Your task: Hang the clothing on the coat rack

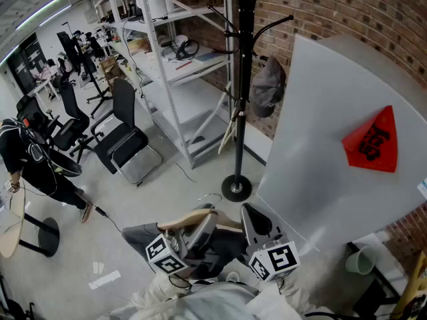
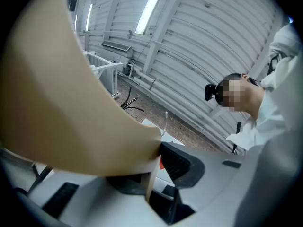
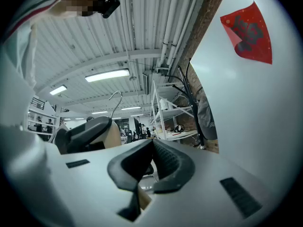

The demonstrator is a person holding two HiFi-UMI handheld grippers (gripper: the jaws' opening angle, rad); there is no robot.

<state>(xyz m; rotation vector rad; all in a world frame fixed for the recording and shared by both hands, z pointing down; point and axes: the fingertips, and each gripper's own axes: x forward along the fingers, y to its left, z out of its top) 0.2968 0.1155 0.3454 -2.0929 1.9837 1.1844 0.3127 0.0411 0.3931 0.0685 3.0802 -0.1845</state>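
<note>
Our left gripper is clamped on the tan wooden clothes hanger. In the left gripper view the wood fills the left half of the frame and drops down between the jaws, with the right-hand jaw pressed against its edge. The jaws stand wide only because the wood between them is broad. We judge the grip is taken on the hanger's shoulder so that its thin metal hook is free and points upward, ready for a peg.

Our right gripper has its jaw tips together. A scrap of tan shows low in the gap behind them, perhaps the hanger's other end, but we cannot tell whether it is gripped. In the head view this gripper sits just beside the left one at bottom centre, probably to steady the load.

The dark grey garment drapes from the hanger beneath both grippers, at the bottom of the head view, so it is not yet hung. The tall black metal coat rack stands in the upper centre on its round base, well apart from the grippers. A grey cap hangs on its right side, so the bare curved arms at the top look the better target. A white curved panel bearing a red diamond-shaped paper crowds the rack from the right, which favours coming in from the left.
</note>
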